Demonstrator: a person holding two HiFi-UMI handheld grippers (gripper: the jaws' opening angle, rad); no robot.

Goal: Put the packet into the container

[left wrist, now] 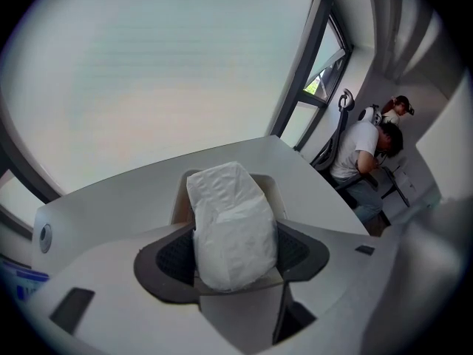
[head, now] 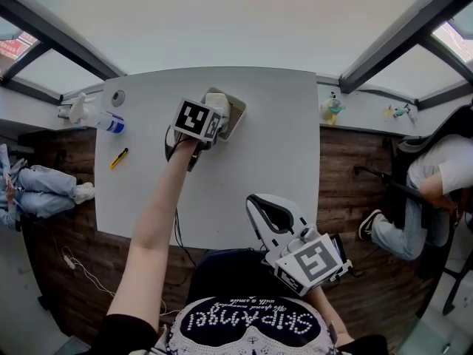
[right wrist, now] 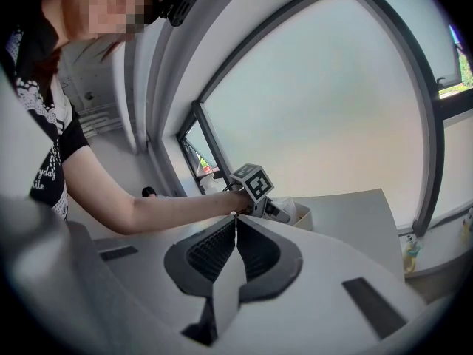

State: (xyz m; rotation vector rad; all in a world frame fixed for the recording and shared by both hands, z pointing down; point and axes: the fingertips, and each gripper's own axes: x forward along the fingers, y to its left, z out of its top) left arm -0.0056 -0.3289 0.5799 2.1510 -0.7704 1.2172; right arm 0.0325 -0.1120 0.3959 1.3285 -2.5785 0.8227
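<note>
Left gripper pinching white packet | packet's long axis 12-to-6; far end over beige container at 12 o'clock | right gripper pressed together; farther, at 5 o'clock

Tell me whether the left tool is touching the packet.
Touching. The left gripper view shows the left tool clamped on the packet, a pad pressed against each side, above the container.

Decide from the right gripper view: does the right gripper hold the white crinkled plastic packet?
No, the right gripper has its dark ribbed jaws closed together with nothing between them.
</note>
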